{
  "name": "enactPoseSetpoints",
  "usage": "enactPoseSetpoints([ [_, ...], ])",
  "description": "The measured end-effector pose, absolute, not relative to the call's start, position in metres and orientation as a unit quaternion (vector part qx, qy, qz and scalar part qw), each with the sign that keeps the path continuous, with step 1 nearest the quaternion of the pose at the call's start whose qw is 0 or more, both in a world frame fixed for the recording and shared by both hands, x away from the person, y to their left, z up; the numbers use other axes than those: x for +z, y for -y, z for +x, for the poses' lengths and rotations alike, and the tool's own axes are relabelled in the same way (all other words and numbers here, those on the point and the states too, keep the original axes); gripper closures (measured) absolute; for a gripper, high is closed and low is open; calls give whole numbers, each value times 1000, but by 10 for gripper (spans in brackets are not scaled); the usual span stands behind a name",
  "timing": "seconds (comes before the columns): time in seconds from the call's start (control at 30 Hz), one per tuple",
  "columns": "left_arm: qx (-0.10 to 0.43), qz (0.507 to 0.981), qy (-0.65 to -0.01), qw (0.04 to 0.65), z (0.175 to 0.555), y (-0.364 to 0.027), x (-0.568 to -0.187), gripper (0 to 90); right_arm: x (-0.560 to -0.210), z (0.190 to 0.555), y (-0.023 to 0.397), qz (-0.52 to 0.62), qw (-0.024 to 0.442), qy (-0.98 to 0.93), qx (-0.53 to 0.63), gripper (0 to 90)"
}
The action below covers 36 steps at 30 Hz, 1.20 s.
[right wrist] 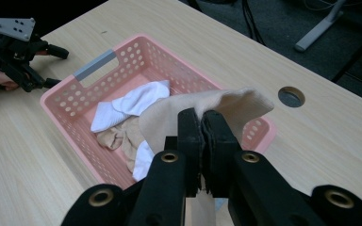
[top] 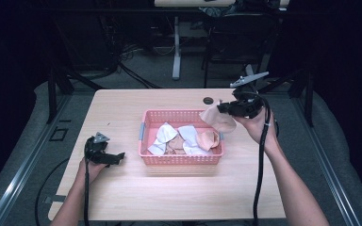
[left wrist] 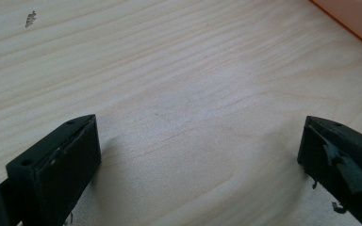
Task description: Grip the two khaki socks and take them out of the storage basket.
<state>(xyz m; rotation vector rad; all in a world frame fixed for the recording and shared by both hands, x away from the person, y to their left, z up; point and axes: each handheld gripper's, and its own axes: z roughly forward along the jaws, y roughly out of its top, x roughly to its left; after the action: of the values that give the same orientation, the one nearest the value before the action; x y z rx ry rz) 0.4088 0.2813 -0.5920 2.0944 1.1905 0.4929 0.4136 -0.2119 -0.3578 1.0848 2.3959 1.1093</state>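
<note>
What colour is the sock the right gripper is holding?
Beige, a pale tan. The sock is pinched in the right gripper; it shows best in the right gripper view.

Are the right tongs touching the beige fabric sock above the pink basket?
Touching. The right gripper view shows the right tongs shut, pinching the beige fabric sock between both jaws.

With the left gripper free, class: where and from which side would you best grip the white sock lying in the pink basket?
Probably the raised fold of the white sock, taken from straight above. It lies on top of the other socks inside the pink basket, whose walls block a level approach. The left gripper, jaws open on the table, is nearer than the right gripper, shut on a beige sock.
</note>
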Motion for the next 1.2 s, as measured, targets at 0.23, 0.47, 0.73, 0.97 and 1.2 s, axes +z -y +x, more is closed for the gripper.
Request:
enactPoseSetpoints([
  [0.23,189,803,-455,335,409,-281,-592,0,-354,409,224,385,153,-824,388,867],
  [0.47,189,803,-455,335,409,-281,-592,0,-352,405,239,391,160,-816,394,867],
  [0.73,189,803,-455,335,409,-281,-592,0,-359,398,263,403,166,-808,397,870],
  [0.97,189,803,-455,335,409,-281,-592,0,-366,393,288,422,172,-791,409,870],
  [1.2,189,803,-456,335,409,-281,-592,0,-371,391,305,440,174,-778,414,870],
])
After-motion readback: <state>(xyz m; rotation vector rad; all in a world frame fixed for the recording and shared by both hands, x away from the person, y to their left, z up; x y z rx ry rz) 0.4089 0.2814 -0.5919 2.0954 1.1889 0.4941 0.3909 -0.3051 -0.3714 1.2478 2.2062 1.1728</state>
